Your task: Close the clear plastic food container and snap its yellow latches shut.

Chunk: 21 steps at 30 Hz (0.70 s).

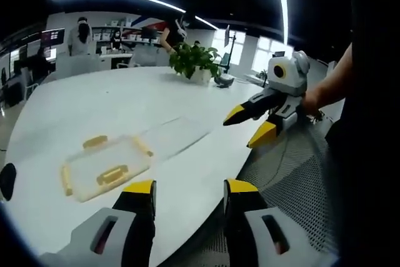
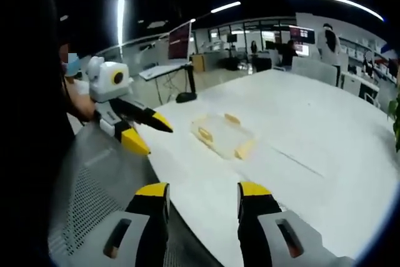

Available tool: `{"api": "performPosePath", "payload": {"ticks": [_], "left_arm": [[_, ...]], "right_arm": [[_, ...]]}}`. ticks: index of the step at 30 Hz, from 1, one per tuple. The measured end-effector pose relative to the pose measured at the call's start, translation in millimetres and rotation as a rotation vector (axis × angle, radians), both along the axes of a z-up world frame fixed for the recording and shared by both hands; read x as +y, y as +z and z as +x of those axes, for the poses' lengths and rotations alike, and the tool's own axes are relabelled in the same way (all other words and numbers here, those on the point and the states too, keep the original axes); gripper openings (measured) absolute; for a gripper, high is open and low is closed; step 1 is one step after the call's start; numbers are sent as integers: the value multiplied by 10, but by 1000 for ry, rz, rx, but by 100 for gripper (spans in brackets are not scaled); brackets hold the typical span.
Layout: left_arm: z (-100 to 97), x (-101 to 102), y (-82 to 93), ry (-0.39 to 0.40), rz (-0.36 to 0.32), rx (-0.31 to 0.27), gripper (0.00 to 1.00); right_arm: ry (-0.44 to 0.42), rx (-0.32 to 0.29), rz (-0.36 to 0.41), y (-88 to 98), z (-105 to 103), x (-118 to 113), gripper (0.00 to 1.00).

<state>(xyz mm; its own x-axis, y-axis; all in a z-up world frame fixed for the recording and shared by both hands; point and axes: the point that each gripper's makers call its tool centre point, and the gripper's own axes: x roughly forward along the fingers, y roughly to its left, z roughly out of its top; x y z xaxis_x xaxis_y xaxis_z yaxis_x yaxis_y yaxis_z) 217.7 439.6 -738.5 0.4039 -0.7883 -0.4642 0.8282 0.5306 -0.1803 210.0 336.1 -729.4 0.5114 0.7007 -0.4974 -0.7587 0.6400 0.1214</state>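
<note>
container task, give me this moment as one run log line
phase: approach | container: on white table, untouched | left gripper: open, empty | right gripper: open, empty | latches: state unclear

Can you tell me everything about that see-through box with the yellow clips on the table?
The clear plastic food container is low, rectangular and see-through, with yellow latches on its sides. It lies flat on the white table near the edge. Nothing touches it except the table; both hand-held grippers are away from it. Whether its lid is fully seated is too blurry to tell.
</note>
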Motion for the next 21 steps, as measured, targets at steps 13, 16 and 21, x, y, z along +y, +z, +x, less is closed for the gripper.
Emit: {"api": "performPosePath", "payload": {"ticks": [13, 16, 21], "left_arm": [[106, -26, 64, 4, -8, 18, 39], [165, -6, 73, 11, -11, 18, 39], [238, 48, 62, 18, -11, 26, 39]], "right_arm": [[43, -41, 28, 136, 200, 319, 43], [47, -48, 28, 145, 255, 355, 42], [43, -45, 37, 141, 331, 431, 42]]}}
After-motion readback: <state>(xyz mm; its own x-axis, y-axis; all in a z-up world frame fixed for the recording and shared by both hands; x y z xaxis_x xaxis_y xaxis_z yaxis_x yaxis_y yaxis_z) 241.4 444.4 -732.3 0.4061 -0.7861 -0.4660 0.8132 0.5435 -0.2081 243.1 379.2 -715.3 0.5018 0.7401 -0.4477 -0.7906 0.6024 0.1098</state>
